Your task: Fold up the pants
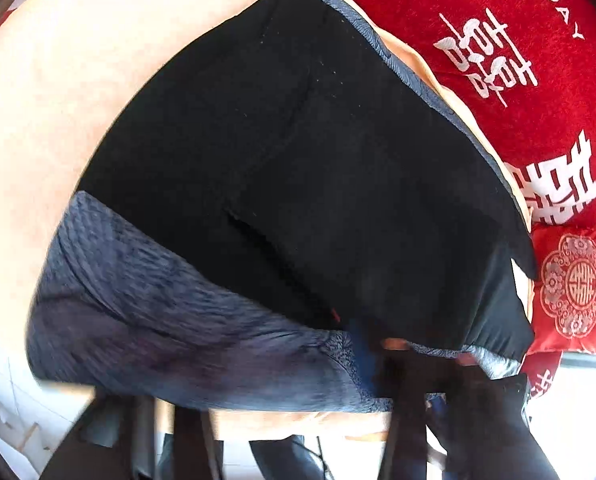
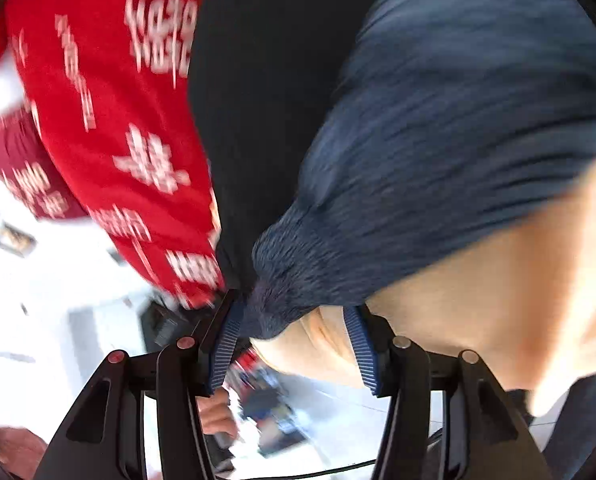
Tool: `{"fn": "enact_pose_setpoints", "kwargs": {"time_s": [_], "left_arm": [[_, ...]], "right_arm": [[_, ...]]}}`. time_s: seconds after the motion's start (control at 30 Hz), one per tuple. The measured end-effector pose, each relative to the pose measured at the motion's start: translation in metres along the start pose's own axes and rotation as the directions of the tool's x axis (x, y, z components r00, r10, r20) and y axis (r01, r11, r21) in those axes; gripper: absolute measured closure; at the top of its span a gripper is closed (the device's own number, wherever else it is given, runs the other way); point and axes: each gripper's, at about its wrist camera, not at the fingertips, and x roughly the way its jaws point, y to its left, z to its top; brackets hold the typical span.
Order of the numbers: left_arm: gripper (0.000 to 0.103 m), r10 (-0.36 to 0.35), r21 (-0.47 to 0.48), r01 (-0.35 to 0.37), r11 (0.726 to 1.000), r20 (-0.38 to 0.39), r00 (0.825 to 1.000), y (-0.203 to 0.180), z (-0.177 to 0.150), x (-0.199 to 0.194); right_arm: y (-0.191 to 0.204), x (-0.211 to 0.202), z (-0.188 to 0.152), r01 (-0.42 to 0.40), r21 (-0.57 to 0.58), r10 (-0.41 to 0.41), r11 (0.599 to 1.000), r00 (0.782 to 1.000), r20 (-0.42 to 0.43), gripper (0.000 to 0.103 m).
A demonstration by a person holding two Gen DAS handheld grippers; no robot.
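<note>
Pants on peach surface, red cloth alongside

Black pants [image 1: 298, 152], blue textured lining turned out, lie beside red printed cloth [image 1: 517, 40]. Right hand-held gripper [image 2: 294, 340] spread wide, lining bunched between ribbed pads; left hand-held gripper blurred, state unclear.

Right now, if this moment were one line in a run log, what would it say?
task: fold pants | pants: lying on peach surface | right gripper: open, blue-grey lining corner between fingers | left gripper: fingers not discernible | both views blurred

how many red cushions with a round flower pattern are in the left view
1. The small red cushion lies at the right edge, beside the black pants and below the big red blanket. More could be hidden under the fabric.
</note>
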Motion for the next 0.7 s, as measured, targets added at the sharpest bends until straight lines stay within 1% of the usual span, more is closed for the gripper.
{"fn": "enact_pose_setpoints", "kwargs": {"time_s": [0.03,0.07,0.1,0.13,0.17,0.2,0.23,0.27,0.3,0.33,0.37,0.43,0.5,0.53,0.57,0.6,0.63,0.7], "left_arm": [[0.070,-0.008,0.006,0.008,1.000,-0.005,1.000,0.003,0.001,-0.002],[0.074,-0.009,0.016,0.009,1.000,-0.012,1.000,0.004,0.002,-0.002],[0.076,-0.001,0.033,0.001,0.999,-0.017,1.000,0.004,0.001,-0.002],[0.076,0.013,0.059,-0.011,0.998,-0.021,1.000,0.001,0.001,-0.002],[0.077,0.028,0.087,-0.026,0.996,-0.023,0.999,-0.001,0.000,-0.003],[0.079,0.037,0.100,-0.035,0.994,-0.026,0.999,-0.003,0.000,-0.003],[0.079,0.042,0.111,-0.038,0.993,-0.028,0.999,-0.005,0.000,-0.006],[0.080,0.035,0.112,-0.032,0.993,-0.025,0.999,-0.007,0.001,-0.010],[0.080,0.029,0.107,-0.026,0.994,-0.021,0.999,-0.010,0.003,-0.014],[0.080,0.019,0.100,-0.018,0.995,-0.016,1.000,-0.012,0.005,-0.020],[0.080,0.008,0.094,-0.008,0.996,-0.007,1.000,-0.015,0.008,-0.028],[0.080,0.002,0.102,-0.003,0.995,0.012,1.000,-0.028,0.016,-0.039],[0.080,0.003,0.119,-0.007,0.993,0.031,1.000,-0.043,0.028,-0.050],[0.080,0.002,0.130,-0.008,0.992,0.043,0.999,-0.052,0.035,-0.054],[0.080,0.002,0.143,-0.011,0.990,0.061,0.998,-0.062,0.044,-0.060],[0.080,0.001,0.151,-0.012,0.988,0.075,0.997,-0.071,0.053,-0.062],[0.080,0.000,0.159,-0.016,0.987,0.098,0.995,-0.081,0.067,-0.065],[0.080,0.004,0.167,-0.024,0.986,0.124,0.992,-0.096,0.089,-0.064]], "right_arm": [[-0.003,-0.009,0.002,-0.027,0.021,0.026,0.999,0.999,0.036,0.047],[-0.004,-0.014,0.004,-0.043,0.034,0.041,0.999,0.997,0.061,0.047],[-0.006,-0.020,0.007,-0.072,0.057,0.066,0.996,0.993,0.098,0.047],[-0.008,-0.023,0.009,-0.094,0.078,0.084,0.993,0.989,0.122,0.049],[-0.012,-0.025,0.012,-0.118,0.114,0.101,0.986,0.985,0.142,0.058],[-0.014,-0.025,0.013,-0.118,0.149,0.096,0.982,0.984,0.150,0.097],[-0.016,-0.026,0.013,-0.104,0.192,0.074,0.976,0.985,0.158,0.097],[-0.011,-0.029,0.011,-0.084,0.204,0.050,0.975,0.985,0.164,0.097],[-0.002,-0.031,0.011,-0.059,0.190,0.027,0.980,0.986,0.163,0.097],[0.011,-0.035,0.011,-0.026,0.161,0.000,0.987,0.987,0.159,0.097],[0.033,-0.040,0.011,0.016,0.109,-0.032,0.994,0.988,0.150,0.097],[0.072,-0.048,0.017,0.055,0.022,-0.058,0.998,0.989,0.134,0.097],[0.106,-0.051,0.030,0.107,-0.074,-0.099,0.992,0.989,0.109,0.097],[0.128,-0.050,0.041,0.138,-0.129,-0.127,0.982,0.988,0.090,0.097],[0.140,-0.047,0.049,0.157,-0.158,-0.146,0.975,0.986,0.080,0.097],[0.158,-0.044,0.064,0.182,-0.198,-0.172,0.963,0.983,0.066,0.097],[0.167,-0.041,0.074,0.196,-0.226,-0.188,0.954,0.981,0.056,0.096],[0.188,-0.034,0.105,0.228,-0.294,-0.231,0.928,0.973,0.025,0.094]]}}
